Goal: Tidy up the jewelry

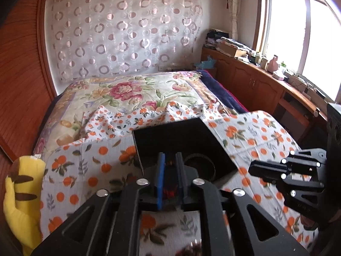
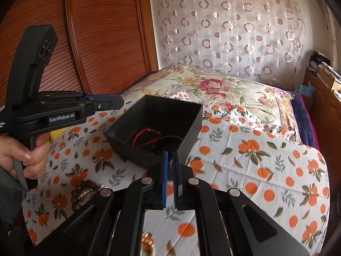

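A black box (image 2: 162, 115) sits open on the orange-print cloth (image 2: 255, 160) spread over the table, with the flowered bed (image 2: 213, 85) just behind it. Inside the box lies a red cord bracelet (image 2: 145, 136), and beside it a dark ring-shaped piece (image 2: 170, 139) rests against the near wall. The right gripper (image 2: 170, 160) hangs just in front of the box's near corner, its fingers (image 2: 164, 175) drawn close together with only a thin slit between them and nothing held there. The left gripper (image 2: 110, 103), held in the person's left hand (image 2: 27, 151), reaches in from the side towards the box's far edge; its fingers look pressed together and empty, and in its own view the left gripper (image 1: 170, 164) shows the same narrow gap, with the bracelet's red (image 1: 170, 192) glimpsed through it. A heap of dark brown beads (image 2: 83, 192) lies on the cloth near the left hand, well apart from the box. A yellow plush toy (image 1: 19, 196) leans at the table's edge, and the patterned curtain (image 2: 223, 27) covers the wall beyond the bed.
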### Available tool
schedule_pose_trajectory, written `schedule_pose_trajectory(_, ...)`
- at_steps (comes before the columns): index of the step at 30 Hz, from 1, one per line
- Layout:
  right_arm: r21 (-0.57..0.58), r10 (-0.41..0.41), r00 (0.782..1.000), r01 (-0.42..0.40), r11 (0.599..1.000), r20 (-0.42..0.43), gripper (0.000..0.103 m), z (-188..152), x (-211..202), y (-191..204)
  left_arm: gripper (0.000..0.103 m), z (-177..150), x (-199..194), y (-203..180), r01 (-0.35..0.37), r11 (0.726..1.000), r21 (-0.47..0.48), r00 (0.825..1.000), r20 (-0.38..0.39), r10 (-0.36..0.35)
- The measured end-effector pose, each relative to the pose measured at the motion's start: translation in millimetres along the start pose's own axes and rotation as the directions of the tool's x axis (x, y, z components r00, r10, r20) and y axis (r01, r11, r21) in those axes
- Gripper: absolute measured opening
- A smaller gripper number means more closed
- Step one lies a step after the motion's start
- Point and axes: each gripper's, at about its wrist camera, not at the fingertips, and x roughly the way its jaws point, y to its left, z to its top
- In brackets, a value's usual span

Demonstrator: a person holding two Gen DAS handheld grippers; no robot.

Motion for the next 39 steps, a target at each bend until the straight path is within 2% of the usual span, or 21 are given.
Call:
schedule_pose_trajectory(14,-0.001,-0.008,1.000,0.008,1.000,-0.021,0.006,-50,-31,38,0.013,-64,-38,1,0.000,1.000,-0.009,0.999,-0.036,0.000)
schedule_pose_trajectory(16,0.006,-0.012,1.000,0.013,1.000,-0.025,0.018,-56,-34,41,0.014,-71,-39,4,0.001,1.000,-0.017,0.999,-0.045,-0.002)
schedule_pose_trajectory(17,0.012,-0.016,1.000,0.016,1.000,-0.026,0.029,-60,-36,43,0.014,-74,-39,4,0.002,1.000,-0.019,0.999,-0.048,-0.003)
schedule_pose_trajectory(18,0.017,-0.020,0.999,0.020,1.000,-0.030,0.032,-65,-38,44,0.014,-77,-39,5,0.001,1.000,-0.020,0.999,-0.051,-0.002)
schedule_pose_trajectory(20,0.027,-0.018,0.999,0.019,0.999,-0.037,0.032,-72,-40,47,0.014,-84,-41,5,0.001,1.000,-0.022,0.998,-0.057,-0.002)
schedule_pose_trajectory(24,0.047,-0.010,0.998,0.013,0.999,-0.057,0.042,-84,-41,53,0.014,-96,-46,6,0.007,0.999,-0.033,0.998,-0.058,-0.009)
schedule_pose_trajectory(28,0.048,-0.002,0.997,0.006,0.999,-0.079,0.047,-92,-38,60,0.015,-105,-52,6,0.007,0.999,-0.038,0.998,-0.055,-0.010)
schedule_pose_trajectory(30,0.041,0.005,0.996,-0.002,0.999,-0.089,0.059,-93,-36,65,0.018,-107,-54,7,0.006,0.999,-0.041,0.998,-0.055,-0.008)
schedule_pose_trajectory(32,0.026,0.007,0.996,-0.005,1.000,-0.091,0.063,-93,-35,70,0.022,-110,-57,8,0.006,0.999,-0.046,0.999,-0.053,-0.008)
schedule_pose_trajectory(39,-0.004,0.014,0.991,-0.014,1.000,-0.131,0.067,-92,-24,76,0.023,-116,-60,7,0.008,0.999,-0.045,0.998,-0.059,-0.010)
